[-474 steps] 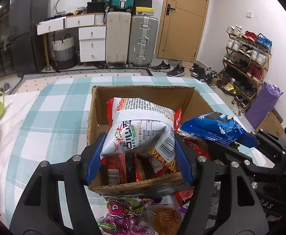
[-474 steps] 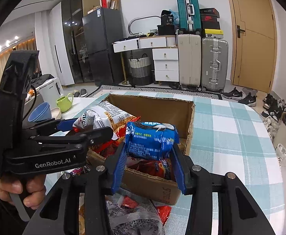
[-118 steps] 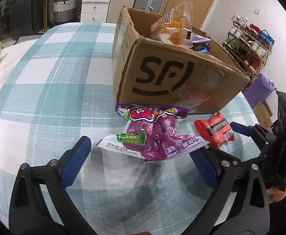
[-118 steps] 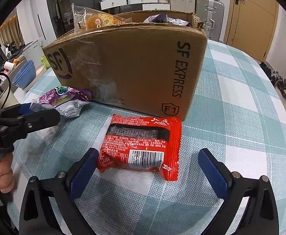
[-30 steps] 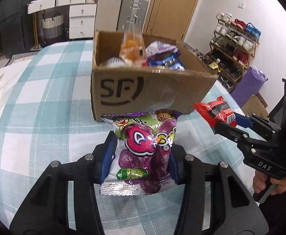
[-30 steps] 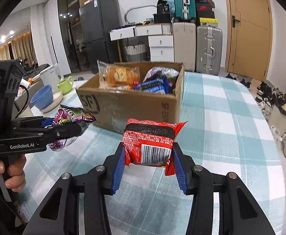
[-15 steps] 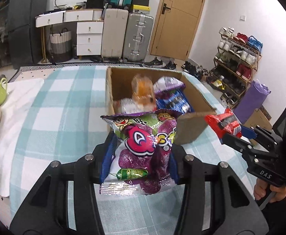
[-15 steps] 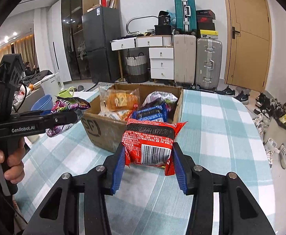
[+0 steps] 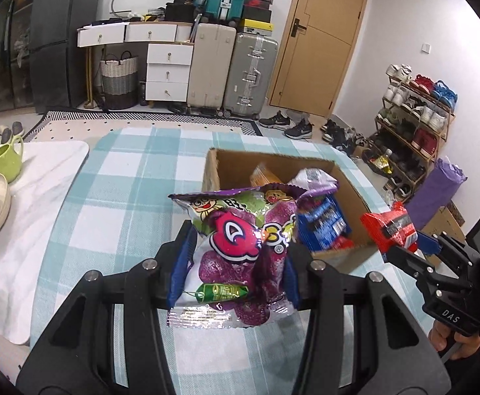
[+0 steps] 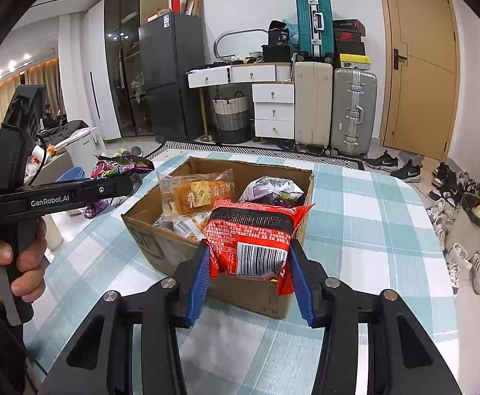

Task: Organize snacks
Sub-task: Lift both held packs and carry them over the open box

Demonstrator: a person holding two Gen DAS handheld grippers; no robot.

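Cardboard box sits on the checked tablecloth, top open; near rim sagging, an orange packet poking above its left side; left gripper clamped on the purple candy bag, held off the cloth just short of the box's near-left corner; right gripper clamped on the red packet, raised over the box's near rim; bare cloth left and right of the box.

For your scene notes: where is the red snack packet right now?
The red packet is clamped in the right gripper, held up at the near edge of the box; in the left wrist view it appears at right, beside the box.
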